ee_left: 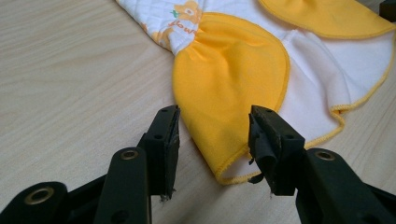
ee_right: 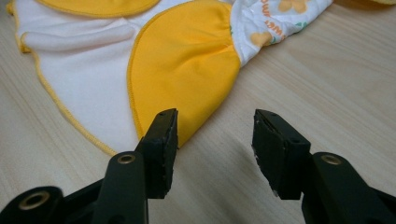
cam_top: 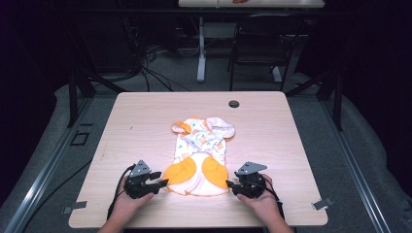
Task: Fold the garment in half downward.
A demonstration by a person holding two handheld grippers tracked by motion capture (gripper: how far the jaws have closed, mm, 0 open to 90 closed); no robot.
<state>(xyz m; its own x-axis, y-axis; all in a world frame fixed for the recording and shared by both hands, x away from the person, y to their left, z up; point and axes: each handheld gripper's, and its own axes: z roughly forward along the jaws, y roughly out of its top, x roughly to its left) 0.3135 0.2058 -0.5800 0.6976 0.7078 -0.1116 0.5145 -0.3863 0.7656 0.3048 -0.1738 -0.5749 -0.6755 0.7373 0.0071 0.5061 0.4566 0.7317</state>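
On pale wood-grain desk (cam_top: pixel 145 116), soft quilted baby garment (cam_top: pixel 200 155), orange rounded flaps.
Left tongs (cam_top: pixel 164 182) and right tongs (cam_top: pixel 228 184) released, flanking hem.

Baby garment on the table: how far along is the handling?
Done: the garment lies spread flat on the table. In hand: the left gripper and right gripper flank its bottom orange flaps, jaws open, nothing gripped. Left: probably closing on the hem and whatever follows; no fold shows yet.

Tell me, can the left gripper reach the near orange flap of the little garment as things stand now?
Probably yes. The left gripper stands open, and the orange flap lies flat on the table with its lower corner already between the jaws. Nothing blocks the way; the pads do not press on it yet.
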